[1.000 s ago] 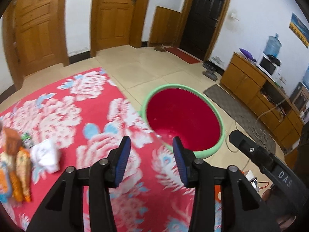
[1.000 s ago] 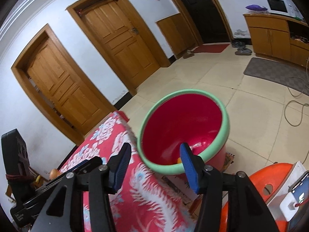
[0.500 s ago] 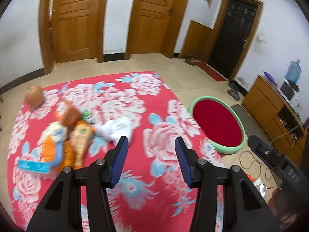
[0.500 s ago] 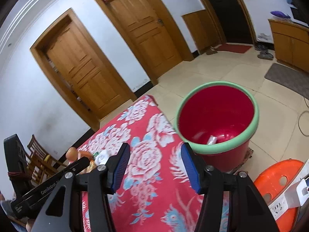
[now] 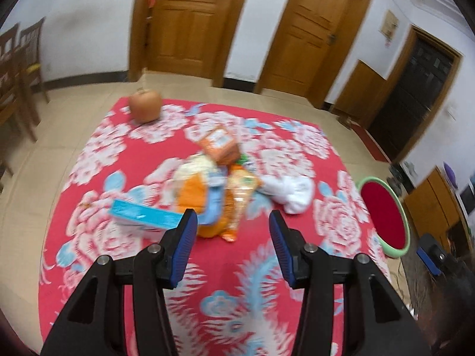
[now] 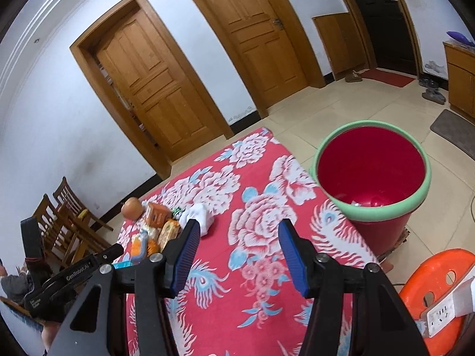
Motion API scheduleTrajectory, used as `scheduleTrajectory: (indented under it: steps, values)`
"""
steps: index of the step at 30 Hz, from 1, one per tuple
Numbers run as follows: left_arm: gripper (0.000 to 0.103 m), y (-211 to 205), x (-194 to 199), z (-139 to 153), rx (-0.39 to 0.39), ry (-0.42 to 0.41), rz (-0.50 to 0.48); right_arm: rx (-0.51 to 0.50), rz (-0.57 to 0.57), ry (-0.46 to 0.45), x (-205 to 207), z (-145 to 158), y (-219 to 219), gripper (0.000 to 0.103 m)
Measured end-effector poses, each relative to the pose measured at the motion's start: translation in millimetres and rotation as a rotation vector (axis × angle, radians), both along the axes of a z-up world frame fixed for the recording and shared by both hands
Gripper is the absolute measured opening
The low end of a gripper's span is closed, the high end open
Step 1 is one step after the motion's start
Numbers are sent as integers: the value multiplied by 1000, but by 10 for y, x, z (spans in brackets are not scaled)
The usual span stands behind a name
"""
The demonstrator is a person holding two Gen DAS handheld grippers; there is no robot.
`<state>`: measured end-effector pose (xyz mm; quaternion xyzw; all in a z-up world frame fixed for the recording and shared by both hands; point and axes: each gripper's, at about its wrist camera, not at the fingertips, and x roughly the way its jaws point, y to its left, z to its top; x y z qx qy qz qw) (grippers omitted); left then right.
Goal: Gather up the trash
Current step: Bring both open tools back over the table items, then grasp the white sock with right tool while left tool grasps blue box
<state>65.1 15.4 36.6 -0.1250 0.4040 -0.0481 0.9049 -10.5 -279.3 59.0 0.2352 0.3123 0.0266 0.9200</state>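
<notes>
Swung further left since the earlier frames: the left wrist view, which a second ago was filled by the red bin, now centres on the trash pile, with the bin (image 5: pixel 386 212) pushed out to the right edge of the frame. Left gripper (image 5: pixel 233 241) hangs above the floral cloth (image 5: pixel 124 142), jaws spread wide, nothing between them. Pile sits just ahead of the fingertips: a teal flat box (image 5: pixel 142 213) at left, orange and white snack wrappers (image 5: pixel 207 192) heaped in the middle, an orange carton (image 5: pixel 219 145) behind them, a crumpled white tissue (image 5: pixel 292 191) to the right. Round brownish fruit, possibly an apple (image 5: pixel 146 106), stands apart near the far edge of the cloth. View is motion-blurred; labels unreadable. Right gripper (image 6: pixel 237 252) likewise spread and empty, over the cloth, well short of the pile. From this side the bin (image 6: pixel 415 198), red with a green rim, stands on the tiled floor just beside the cloth's edge, a few scraps visible at its bottom. Orange plastic stool (image 6: pixel 439 270) at lower right.
</notes>
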Motion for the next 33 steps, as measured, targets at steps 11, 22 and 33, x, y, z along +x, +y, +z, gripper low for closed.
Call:
scheduleTrajectory:
  steps: [11, 22, 33]
  values:
    - [51, 500, 223, -300, -62, 72, 163, -50, 60, 35, 241, -27, 258, 58]
    - [51, 597, 318, -312, 11, 52, 207, -91, 144, 82, 678, -142, 546, 58]
    - [56, 618, 226, -278, -35, 50, 164, -108, 223, 173, 1265, -431, 825, 58]
